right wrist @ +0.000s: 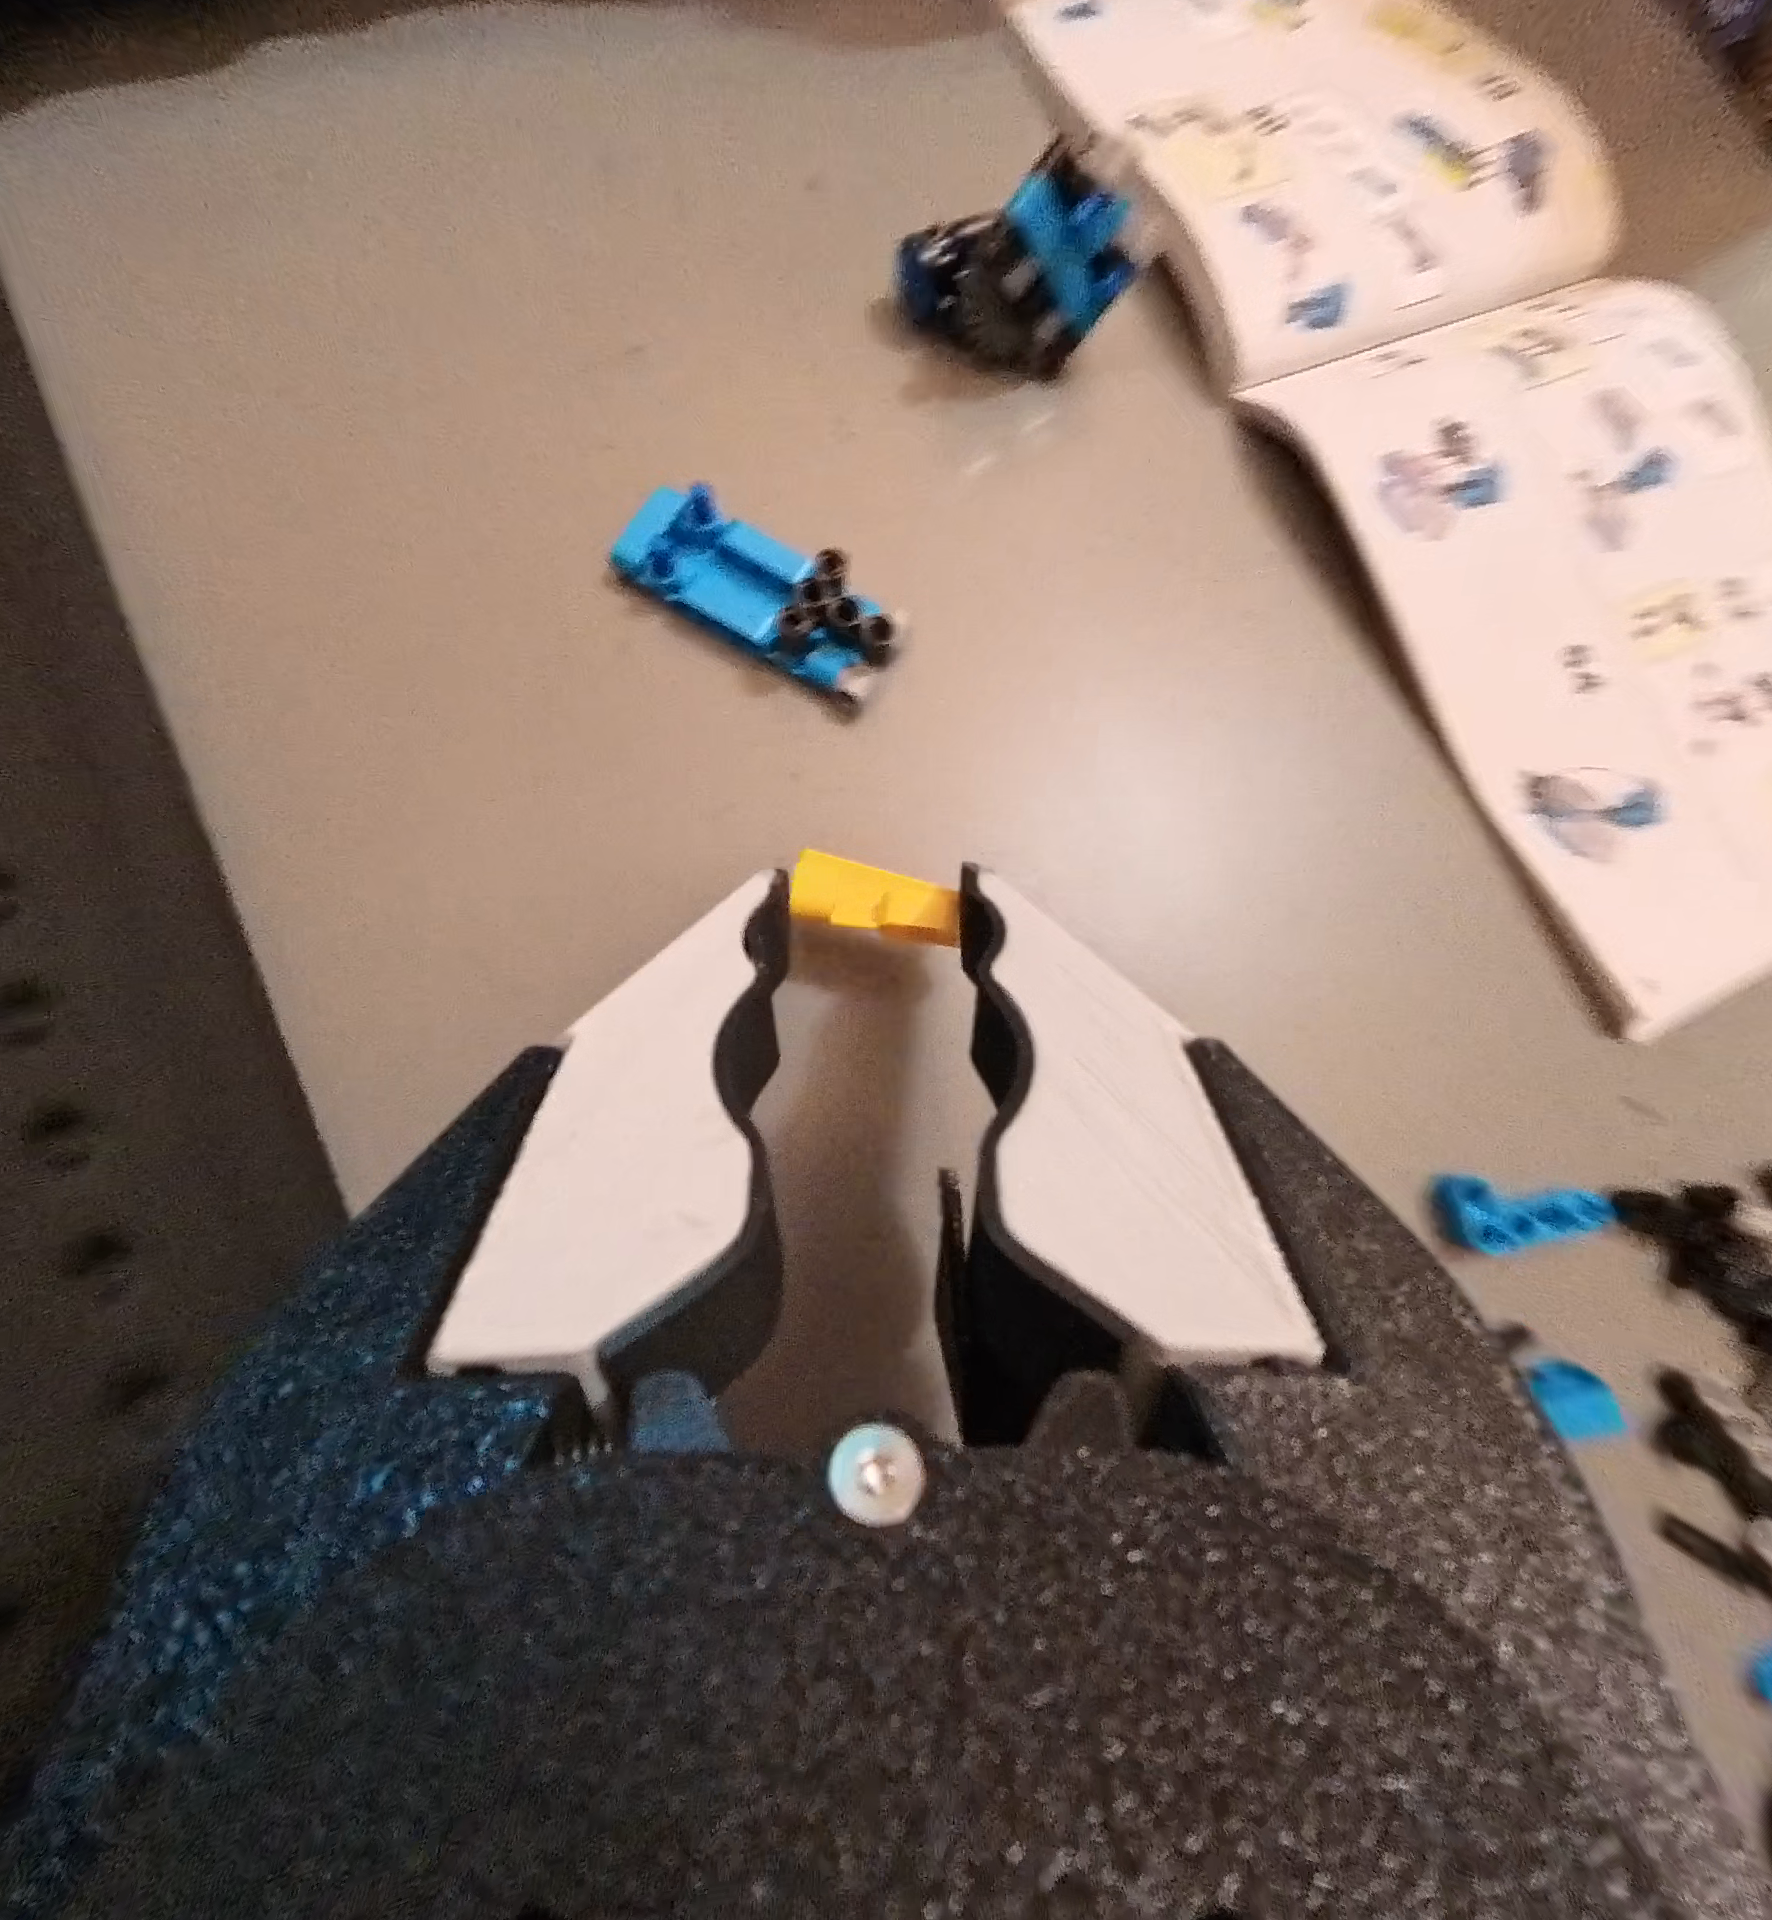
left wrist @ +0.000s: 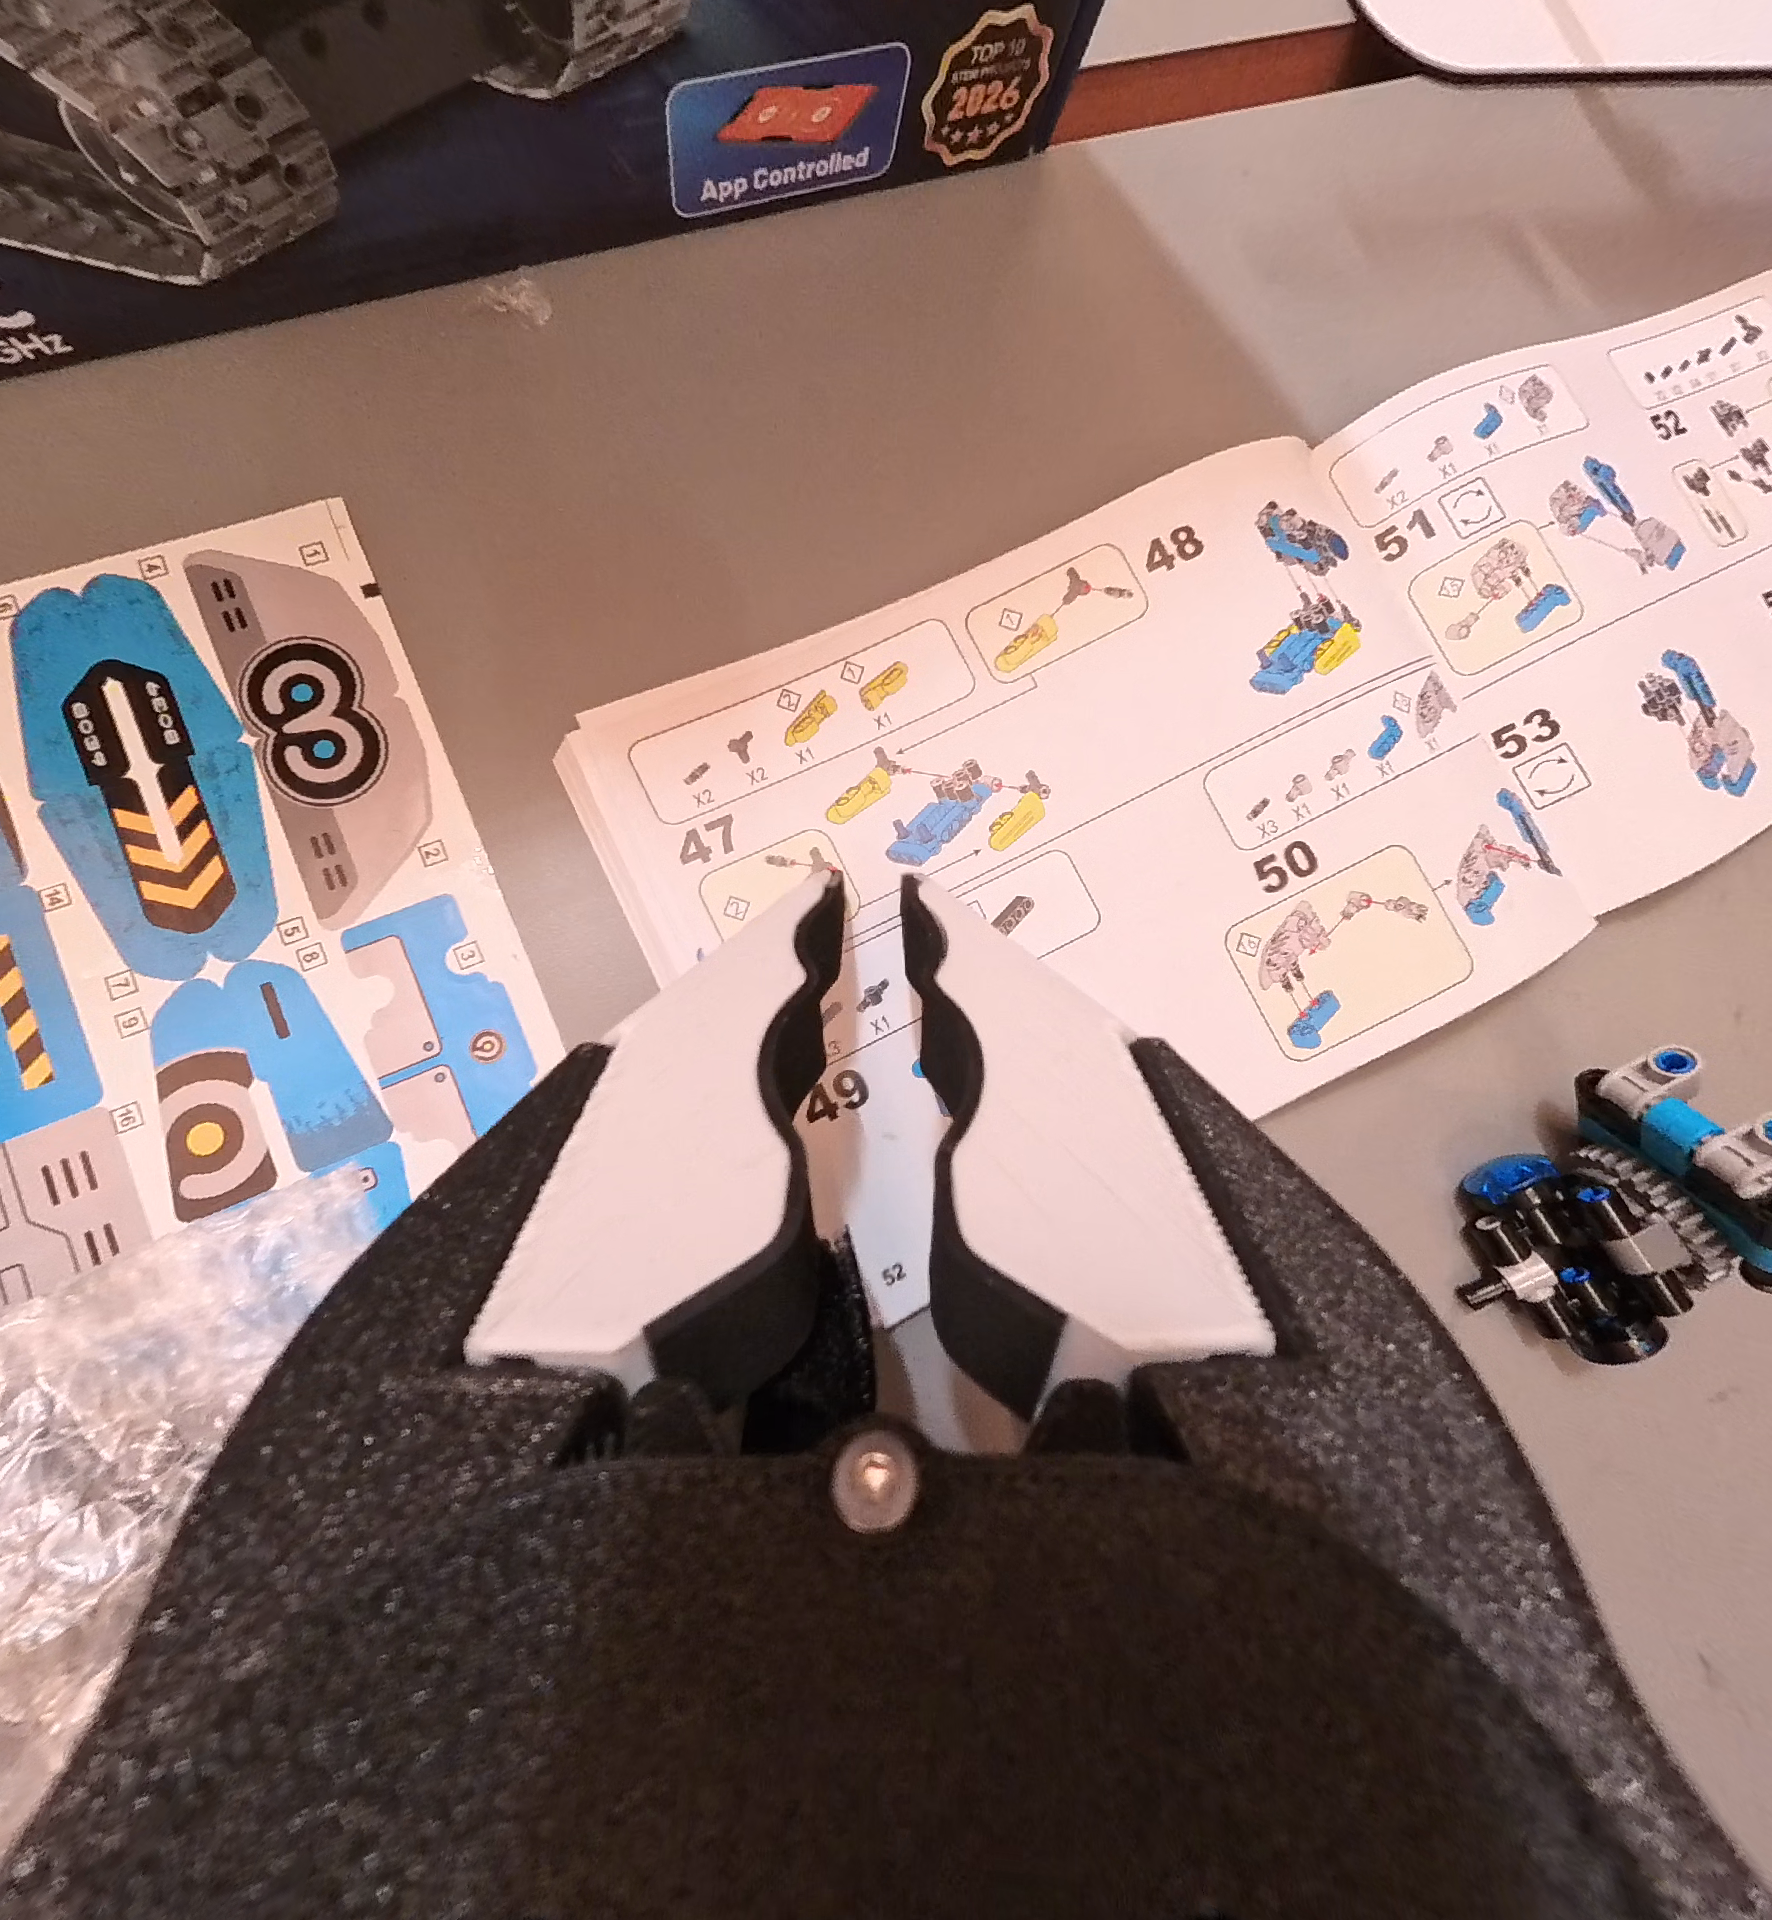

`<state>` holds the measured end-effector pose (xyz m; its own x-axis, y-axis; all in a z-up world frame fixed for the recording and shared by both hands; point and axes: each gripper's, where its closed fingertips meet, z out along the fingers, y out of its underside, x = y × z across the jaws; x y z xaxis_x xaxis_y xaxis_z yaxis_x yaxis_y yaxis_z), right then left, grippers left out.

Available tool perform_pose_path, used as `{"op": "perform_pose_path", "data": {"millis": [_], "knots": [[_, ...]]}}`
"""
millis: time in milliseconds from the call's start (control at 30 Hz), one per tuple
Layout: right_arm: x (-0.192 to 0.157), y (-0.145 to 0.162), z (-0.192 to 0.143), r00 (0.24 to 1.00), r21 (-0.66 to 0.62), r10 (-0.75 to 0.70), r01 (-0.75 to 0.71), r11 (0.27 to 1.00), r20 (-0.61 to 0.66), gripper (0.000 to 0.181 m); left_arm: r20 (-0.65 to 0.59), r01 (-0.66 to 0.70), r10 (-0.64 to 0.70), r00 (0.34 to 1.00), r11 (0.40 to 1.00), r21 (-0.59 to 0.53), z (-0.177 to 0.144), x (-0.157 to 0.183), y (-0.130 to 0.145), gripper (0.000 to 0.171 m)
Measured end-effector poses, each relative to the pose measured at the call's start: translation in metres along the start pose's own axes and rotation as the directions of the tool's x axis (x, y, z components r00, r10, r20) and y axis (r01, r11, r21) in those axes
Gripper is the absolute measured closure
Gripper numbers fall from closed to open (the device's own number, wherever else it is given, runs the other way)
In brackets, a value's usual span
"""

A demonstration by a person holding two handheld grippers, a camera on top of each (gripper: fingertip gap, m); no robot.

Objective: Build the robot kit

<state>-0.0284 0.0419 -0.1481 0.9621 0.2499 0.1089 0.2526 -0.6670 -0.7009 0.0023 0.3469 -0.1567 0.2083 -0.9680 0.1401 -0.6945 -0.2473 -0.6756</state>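
Observation:
My left gripper (left wrist: 869, 888) is empty and almost shut, with only a narrow slit between its tips. It hovers over the lower left page of an open instruction booklet (left wrist: 1225, 727). A small black, grey and blue brick assembly (left wrist: 1651, 1195) lies to its right on the grey table. My right gripper (right wrist: 874, 904) is shut on a small yellow brick piece (right wrist: 866, 899), held crosswise between the tips above the table. Ahead of it lies a flat blue assembly with black connectors (right wrist: 747, 587). Farther off, a blue and black assembly (right wrist: 1017, 270) sits beside the booklet (right wrist: 1484, 468).
A blue and grey sticker sheet (left wrist: 186, 862) and a crumpled clear plastic bag (left wrist: 82, 1455) lie on the left. A dark product box (left wrist: 394, 135) stands at the back. Loose black and blue parts (right wrist: 1744, 1351) are heaped at the right. The table edge and a perforated surface (right wrist: 30, 935) run along the left.

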Motion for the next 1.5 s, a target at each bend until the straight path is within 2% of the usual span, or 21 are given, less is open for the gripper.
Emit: {"op": "perform_pose_path", "data": {"millis": [100,233,267,367,500,667,800,933,1067,1133,1233,1333,1500], "knots": [[-0.017,0.004,0.010,0.996,0.012,0.010,-0.011,1.000,0.092,0.149,0.000,-0.012,0.012,1.000,1.000,-0.005,0.000,0.001,0.001,0.161],[-0.018,0.005,0.013,0.997,0.001,0.004,-0.004,1.000,0.080,0.146,-0.002,-0.009,0.009,1.000,1.000,0.004,-0.001,0.000,-0.001,0.160],[-0.018,0.000,0.012,0.996,0.021,0.015,-0.017,1.000,0.085,0.139,-0.005,-0.007,0.007,1.000,1.000,0.002,0.000,0.000,-0.001,0.160],[-0.014,-0.037,0.010,0.991,0.138,0.087,-0.101,0.985,0.104,0.134,-0.003,-0.011,0.011,1.000,1.000,-0.007,0.001,0.000,0.001,0.160],[-0.015,-0.048,0.033,0.975,0.110,0.197,-0.208,0.972,0.103,0.133,-0.008,-0.012,0.012,1.000,1.000,-0.011,0.002,0.001,0.002,0.160],[-0.008,-0.040,0.050,0.984,0.061,0.180,-0.180,0.982,0.007,0.154,-0.006,-0.012,0.012,1.000,1.000,0.000,-0.001,0.000,0.000,0.160],[0.026,-0.046,0.060,0.974,0.051,0.202,-0.198,0.979,-0.104,0.156,-0.010,-0.002,0.002,1.000,1.000,0.011,-0.003,-0.001,-0.002,0.160],[0.074,-0.035,0.057,0.911,0.040,0.333,-0.334,0.942,-0.244,0.156,-0.013,0.005,-0.005,1.000,1.000,0.022,-0.006,-0.002,-0.004,0.160],[0.083,-0.034,0.056,0.880,0.057,0.371,-0.372,0.927,-0.297,0.155,-0.013,0.009,-0.009,1.000,0.999,0.033,-0.008,-0.003,-0.006,0.160],[0.085,-0.038,0.042,0.868,0.097,0.377,-0.366,0.925,-0.323,0.145,-0.013,0.011,-0.011,1.000,0.999,0.035,-0.009,-0.004,-0.006,0.160],[0.094,-0.021,-0.002,0.845,0.128,0.371,-0.349,0.928,-0.384,0.150,-0.011,0.016,-0.015,1.000,0.999,0.044,-0.010,-0.006,-0.008,0.160],[0.113,0.042,-0.058,0.796,0.041,0.339,-0.370,0.928,-0.502,0.148,-0.015,0.025,-0.024,1.000,0.999,0.041,-0.009,-0.007,-0.007,0.160],[0.110,0.134,-0.141,0.739,0.013,0.419,-0.486,0.874,-0.527,0.150,-0.012,0.019,-0.018,1.000,1.000,0.021,-0.004,-0.006,-0.002,0.160]]}}
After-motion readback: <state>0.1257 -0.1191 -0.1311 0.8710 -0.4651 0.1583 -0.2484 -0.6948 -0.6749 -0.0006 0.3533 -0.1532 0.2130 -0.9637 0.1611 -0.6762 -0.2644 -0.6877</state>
